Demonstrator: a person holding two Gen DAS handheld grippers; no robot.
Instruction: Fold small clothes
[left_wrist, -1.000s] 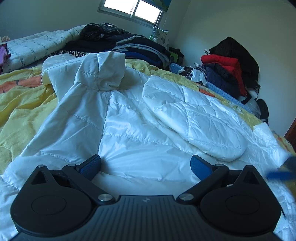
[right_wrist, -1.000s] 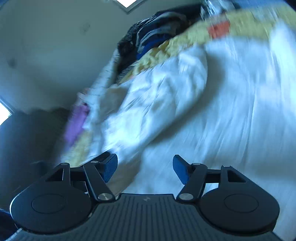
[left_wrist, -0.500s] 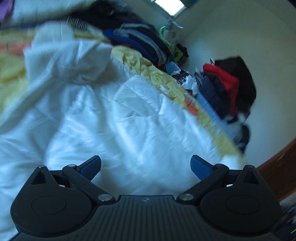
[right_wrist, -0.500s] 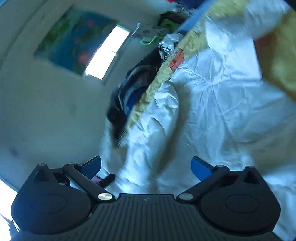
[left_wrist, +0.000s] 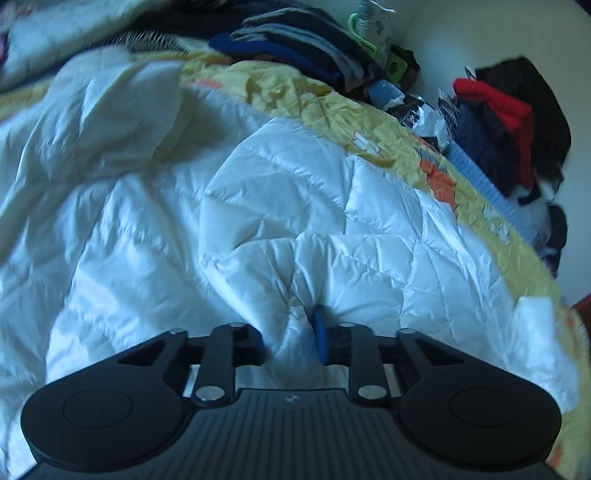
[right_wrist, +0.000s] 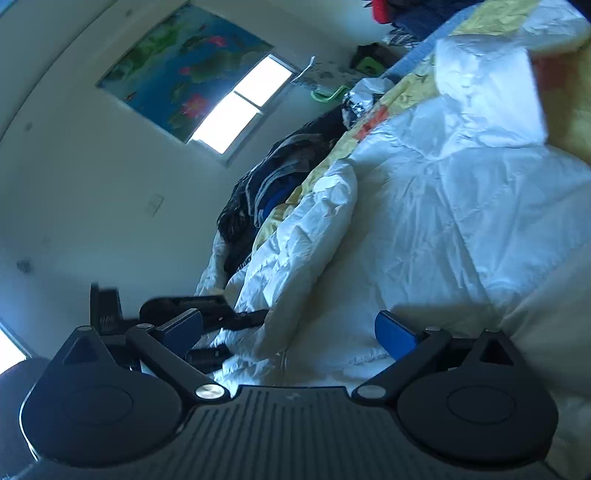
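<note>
The white jacket is lying spread over the yellow quilt on the bed, and the left gripper is pinching a bunched fold of its sleeve, its jaws having just been closing on the fabric now caught between the blue pads. The right gripper is hovering low over the jacket's other side, its jaws having just been opening and now standing wide apart, gripping nothing. Piles of dark clothes are sitting along the far edge of the bed.
</note>
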